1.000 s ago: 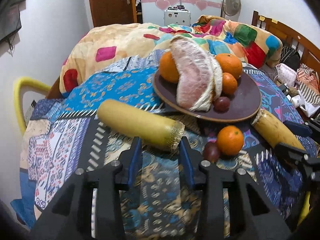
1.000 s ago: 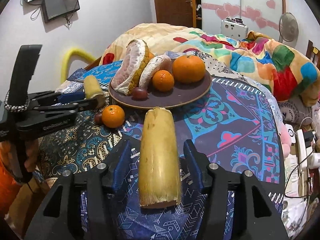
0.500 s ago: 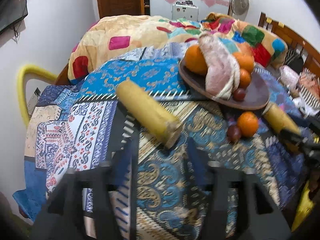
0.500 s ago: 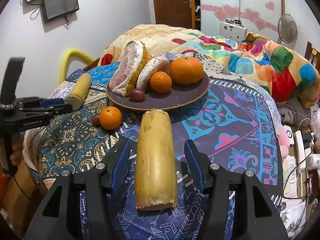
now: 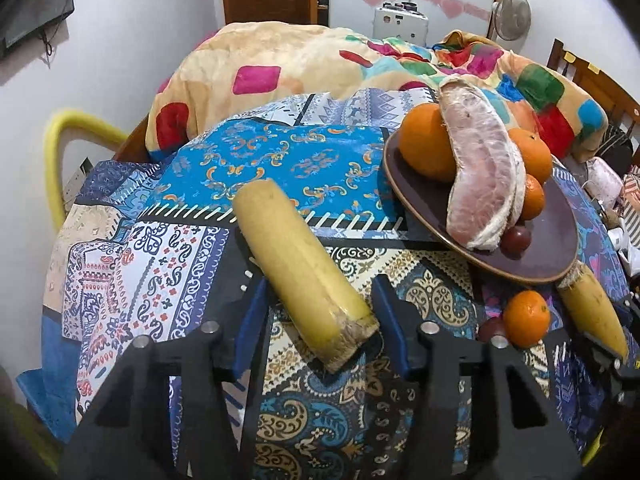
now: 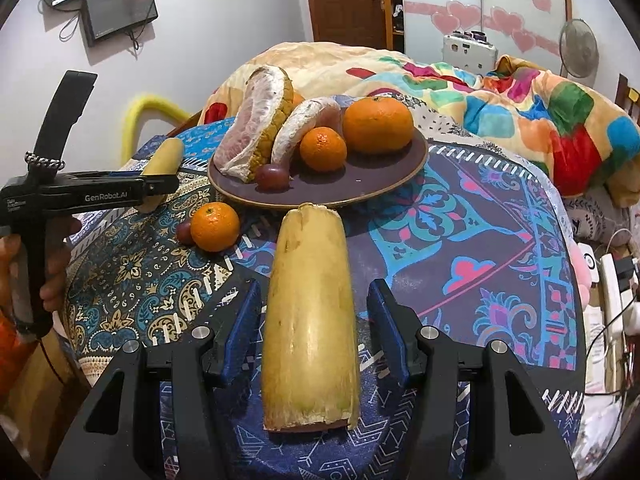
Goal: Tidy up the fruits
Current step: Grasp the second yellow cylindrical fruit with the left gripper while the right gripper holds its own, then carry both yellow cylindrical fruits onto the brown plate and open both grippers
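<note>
A brown plate (image 5: 560, 236) (image 6: 380, 180) holds pomelo pieces (image 5: 484, 168) (image 6: 256, 128), oranges (image 6: 378, 124) and a dark grape (image 6: 272, 176). A small orange (image 5: 526, 318) (image 6: 215, 227) and a grape (image 5: 491, 330) lie on the cloth beside the plate. A yellow cane piece (image 5: 300, 268) lies between the open jaws of my left gripper (image 5: 320, 308). A second cane piece (image 6: 310, 320) lies between the open jaws of my right gripper (image 6: 314, 316). Neither pair of jaws presses its piece.
The patterned tablecloth (image 5: 160, 248) covers a round table. A colourful blanket (image 5: 304, 64) lies on the bed behind it. A yellow chair back (image 5: 64, 136) stands at the left. Cables and a power strip (image 6: 612, 288) lie at the right.
My left gripper pulled back and swung left, then came forward so the cane piece's cut end sits between its jaws. The right gripper has barely moved.
</note>
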`<state>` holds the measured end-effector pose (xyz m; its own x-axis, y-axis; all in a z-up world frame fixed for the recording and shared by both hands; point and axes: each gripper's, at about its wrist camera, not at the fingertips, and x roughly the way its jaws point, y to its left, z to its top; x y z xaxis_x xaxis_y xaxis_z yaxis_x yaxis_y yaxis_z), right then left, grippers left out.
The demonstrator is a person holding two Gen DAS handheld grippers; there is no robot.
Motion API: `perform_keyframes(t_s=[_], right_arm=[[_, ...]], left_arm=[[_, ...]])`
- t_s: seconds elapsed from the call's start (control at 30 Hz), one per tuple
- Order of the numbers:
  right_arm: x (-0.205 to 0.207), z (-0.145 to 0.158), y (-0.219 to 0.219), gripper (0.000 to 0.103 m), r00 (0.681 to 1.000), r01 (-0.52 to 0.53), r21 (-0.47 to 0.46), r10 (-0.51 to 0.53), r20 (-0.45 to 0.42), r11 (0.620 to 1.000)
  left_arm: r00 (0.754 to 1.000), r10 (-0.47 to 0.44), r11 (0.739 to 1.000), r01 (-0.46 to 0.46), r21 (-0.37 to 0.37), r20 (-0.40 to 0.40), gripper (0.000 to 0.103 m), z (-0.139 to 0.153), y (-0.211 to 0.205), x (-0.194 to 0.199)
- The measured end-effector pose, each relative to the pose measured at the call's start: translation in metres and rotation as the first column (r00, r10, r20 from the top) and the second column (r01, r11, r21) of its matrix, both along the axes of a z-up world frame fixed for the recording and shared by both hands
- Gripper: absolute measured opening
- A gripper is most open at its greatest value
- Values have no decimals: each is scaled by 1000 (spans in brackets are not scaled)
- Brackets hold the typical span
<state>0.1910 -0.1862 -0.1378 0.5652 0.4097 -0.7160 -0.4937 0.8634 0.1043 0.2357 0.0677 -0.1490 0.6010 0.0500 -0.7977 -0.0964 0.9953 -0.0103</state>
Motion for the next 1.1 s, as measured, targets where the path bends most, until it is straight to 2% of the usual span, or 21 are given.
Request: perform_keyframes(t_s=[0.07, 0.13, 0.63, 0.77, 0.87, 0.97, 1.1], right_arm=[[0, 0, -1, 43, 1000, 1, -5, -1, 3, 1000], [-1, 1, -2, 36, 1000, -7, -1, 7, -3, 1000], [-24, 6, -24, 35, 1000, -8, -81, 7, -15, 997], [-20, 10, -28, 36, 999, -10, -59, 8, -41, 998], [-16, 14, -26, 36, 999, -19, -50, 17, -39, 999], [-12, 14, -20, 36, 999, -26, -66, 23, -34, 998], [-8, 10, -14, 36, 998, -47, -92, 44, -37, 995]], left_arm=[[1000, -17, 1000, 17, 2, -2, 43, 1, 0, -8], [999, -45, 999, 45, 4, -7, 40, 3, -1, -18], [975, -218, 976, 218, -6, -37, 36, 10, -4, -96], [971, -230, 973, 231, 16, -64, 38, 10, -8, -94], [967, -242, 970, 244, 15, -74, 46, 11, -11, -84], [969, -237, 969, 241, 54, -72, 46, 10, -16, -71], [970, -229, 971, 233, 50, -84, 44, 6, -16, -53]])
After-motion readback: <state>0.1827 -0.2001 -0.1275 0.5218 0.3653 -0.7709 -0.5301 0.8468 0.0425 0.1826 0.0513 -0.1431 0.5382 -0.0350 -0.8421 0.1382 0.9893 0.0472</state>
